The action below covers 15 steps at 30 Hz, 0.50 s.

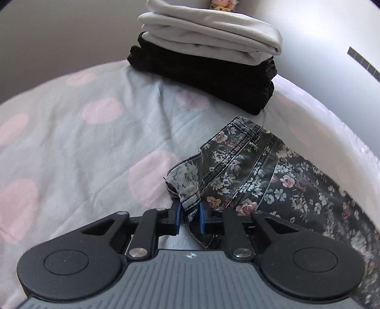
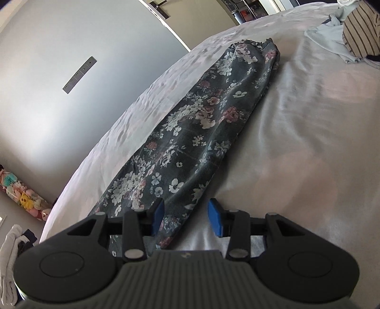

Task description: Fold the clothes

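Left wrist view. Bedspread (image 1: 71,142), pale blue with large pink dots, fills the left and middle. At its far edge, a stack: folded white garments (image 1: 209,35) on top of folded black garments (image 1: 201,76). Just beyond the stack, a bit of soft toys (image 1: 223,3), barely visible at the frame top. Near side of the stack, toward the right edge of the bed: floral trousers (image 1: 249,166), dark grey with white and pink flowers. Waistband end, with seams and stitching showing, points toward the stack, close to it but apart. Left gripper (image 1: 189,217): blue pads pinching a bunched corner of the waistband end; cloth is squeezed between them and lifted off the bedspread there.

Right wrist view. Left: grey wall, floor with a row of soft toys (image 2: 26,199) along the wall foot, and a heap of white and dark clothes (image 2: 11,249) at the lower left. Middle: floral trousers (image 2: 194,133) laid out long and flat on the bed, running away along its left edge to the far hem. Right gripper (image 2: 186,218): jaws spread, left pad over the near part of the trousers, right pad over bare sheet; nothing is pinched. Far right corner of the bed: striped fabric (image 2: 361,31) and a crumpled light blue garment (image 2: 332,31).
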Each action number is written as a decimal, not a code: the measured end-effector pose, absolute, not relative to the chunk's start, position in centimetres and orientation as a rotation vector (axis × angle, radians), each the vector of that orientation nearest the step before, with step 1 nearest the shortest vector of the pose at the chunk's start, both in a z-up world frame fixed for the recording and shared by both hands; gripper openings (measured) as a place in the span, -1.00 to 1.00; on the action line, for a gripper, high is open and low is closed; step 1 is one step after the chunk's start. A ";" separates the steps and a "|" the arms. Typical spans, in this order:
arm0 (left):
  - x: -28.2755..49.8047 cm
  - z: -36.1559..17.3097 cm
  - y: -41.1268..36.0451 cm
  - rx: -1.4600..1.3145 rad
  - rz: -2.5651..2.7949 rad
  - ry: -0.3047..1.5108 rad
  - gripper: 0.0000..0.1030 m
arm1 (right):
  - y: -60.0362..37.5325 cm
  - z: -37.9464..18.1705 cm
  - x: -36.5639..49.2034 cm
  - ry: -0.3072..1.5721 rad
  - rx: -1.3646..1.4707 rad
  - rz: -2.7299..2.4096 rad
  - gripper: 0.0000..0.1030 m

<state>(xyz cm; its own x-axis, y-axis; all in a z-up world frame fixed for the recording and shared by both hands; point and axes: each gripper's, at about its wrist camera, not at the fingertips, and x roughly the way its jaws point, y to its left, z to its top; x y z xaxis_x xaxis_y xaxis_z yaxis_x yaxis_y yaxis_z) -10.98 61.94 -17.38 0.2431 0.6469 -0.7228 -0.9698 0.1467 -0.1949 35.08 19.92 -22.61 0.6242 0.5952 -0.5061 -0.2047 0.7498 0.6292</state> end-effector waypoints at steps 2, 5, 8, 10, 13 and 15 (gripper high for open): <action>-10.9 -17.5 62.1 -0.711 1.270 0.551 -0.26 | 19.5 -22.7 35.7 0.763 0.577 0.469 -0.13; -10.9 -17.3 62.2 -0.684 1.306 0.556 -0.01 | 18.9 -22.8 36.5 0.759 0.577 0.471 -0.13; -10.7 -16.6 62.1 -0.638 1.358 0.557 0.27 | 18.9 -21.8 36.1 0.721 0.506 0.442 -0.13; -10.0 -16.3 61.8 -0.570 1.371 0.578 0.27 | 19.0 -21.1 35.7 0.706 0.489 0.457 -0.11; -8.8 -15.8 60.9 -0.442 1.395 0.607 0.29 | 20.2 -20.0 34.7 0.685 0.411 0.511 -0.12; -8.0 -15.4 60.3 -0.339 1.429 0.616 0.29 | 21.5 -19.3 33.7 0.676 0.351 0.578 -0.14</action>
<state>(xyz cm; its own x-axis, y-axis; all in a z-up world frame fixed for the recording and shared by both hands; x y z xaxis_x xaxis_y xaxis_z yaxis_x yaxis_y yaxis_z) -8.03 60.31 -15.37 0.0249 0.8128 -0.5820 -0.9811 0.1315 0.1417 33.66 21.46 -19.31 0.6336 0.6033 -0.4842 -0.3836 0.7886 0.4806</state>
